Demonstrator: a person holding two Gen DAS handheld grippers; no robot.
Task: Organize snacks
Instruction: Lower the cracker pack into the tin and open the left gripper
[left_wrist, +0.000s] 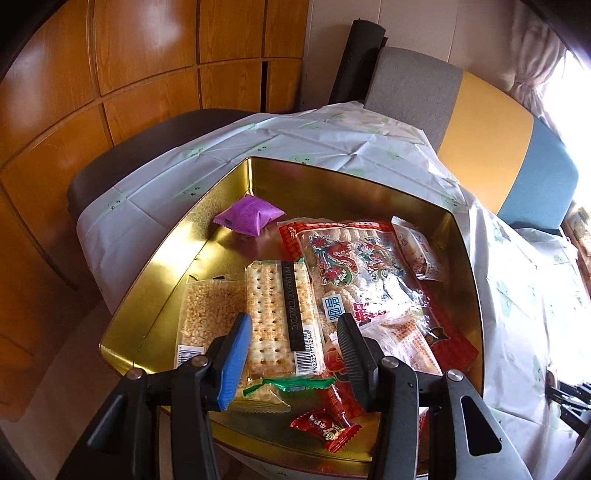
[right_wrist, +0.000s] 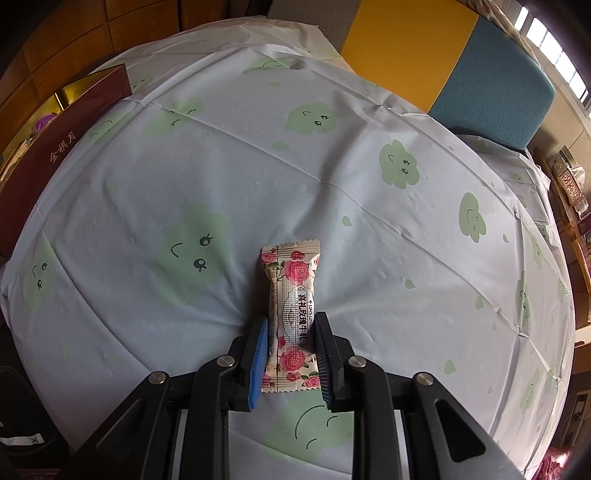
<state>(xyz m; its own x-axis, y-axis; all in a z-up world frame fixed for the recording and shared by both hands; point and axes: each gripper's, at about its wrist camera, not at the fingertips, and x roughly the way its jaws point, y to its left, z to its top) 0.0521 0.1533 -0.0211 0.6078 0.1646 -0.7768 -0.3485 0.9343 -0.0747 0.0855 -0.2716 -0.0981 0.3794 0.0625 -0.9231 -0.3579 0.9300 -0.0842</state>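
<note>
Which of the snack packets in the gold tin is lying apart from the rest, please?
The small purple packet. It lies alone by the far wall of the gold tin, while the cracker pack and the red packets overlap in a pile nearer the camera.

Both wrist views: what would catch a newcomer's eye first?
In the left wrist view, the gold metal tin stands crowded with packets, a big red dragon-print bag in its middle and a purple pouch at the back. In the right wrist view, the right gripper is shut on a rose-patterned candy wrapper over the cloud-print tablecloth.
</note>
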